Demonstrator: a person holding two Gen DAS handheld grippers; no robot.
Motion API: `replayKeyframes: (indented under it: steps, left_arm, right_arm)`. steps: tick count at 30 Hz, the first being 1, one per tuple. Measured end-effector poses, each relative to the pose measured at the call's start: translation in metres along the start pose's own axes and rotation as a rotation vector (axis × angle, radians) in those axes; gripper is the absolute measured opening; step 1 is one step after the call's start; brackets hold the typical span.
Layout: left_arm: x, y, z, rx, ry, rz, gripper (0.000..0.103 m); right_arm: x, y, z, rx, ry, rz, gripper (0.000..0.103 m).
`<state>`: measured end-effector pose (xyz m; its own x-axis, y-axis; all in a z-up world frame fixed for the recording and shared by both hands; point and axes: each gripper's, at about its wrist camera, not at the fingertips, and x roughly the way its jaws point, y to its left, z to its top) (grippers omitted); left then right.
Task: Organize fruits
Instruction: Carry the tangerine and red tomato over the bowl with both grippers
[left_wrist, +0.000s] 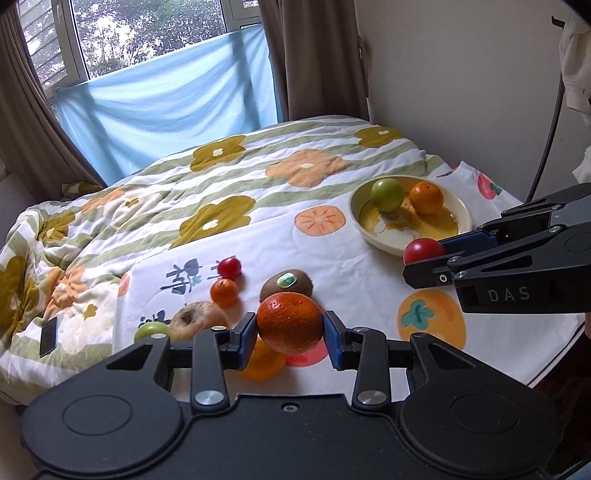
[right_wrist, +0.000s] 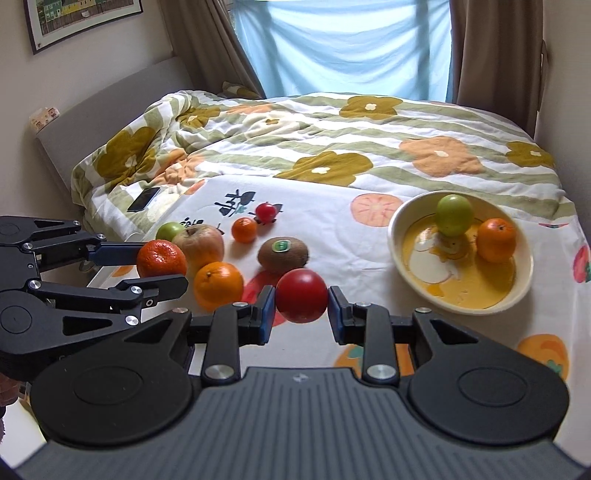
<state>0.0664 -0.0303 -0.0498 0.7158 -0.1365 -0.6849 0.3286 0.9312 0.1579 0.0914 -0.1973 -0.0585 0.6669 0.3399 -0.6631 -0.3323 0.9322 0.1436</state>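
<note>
Left gripper fingers clamped on an orange, lifted above the cloth; right gripper fingers clamped on a red fruit, probably a tomato, held short of the bowl.

Bowl sits ahead-right of the right fingers and already holds a green apple and a small orange.

Risks:
- Round smooth fruit pinched at the sides could squirt out and roll off the bed.
- A drop into the bowl may knock the two fruits inside.
- Soft bedding could tip the bowl.
- Both grippers heading to the bowl could collide.
- Kiwi and loose orange, just ahead of the fingers, may get nudged.
</note>
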Motion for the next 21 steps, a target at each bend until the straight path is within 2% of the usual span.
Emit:
replayKeyframes:
  steps: [11, 21]
  left_arm:
    - [0.036, -0.082, 0.052, -0.007, -0.019, -0.047, 0.042]
    - [0.099, -0.137, 0.082, 0.013, 0.012, -0.068, 0.042]
  right_arm:
    - [-0.025, -0.109, 0.01, 0.017, -0.023, -0.064, 0.045]
    - [0.001, -0.187, 0.014, 0.029, -0.016, -0.096, 0.045]
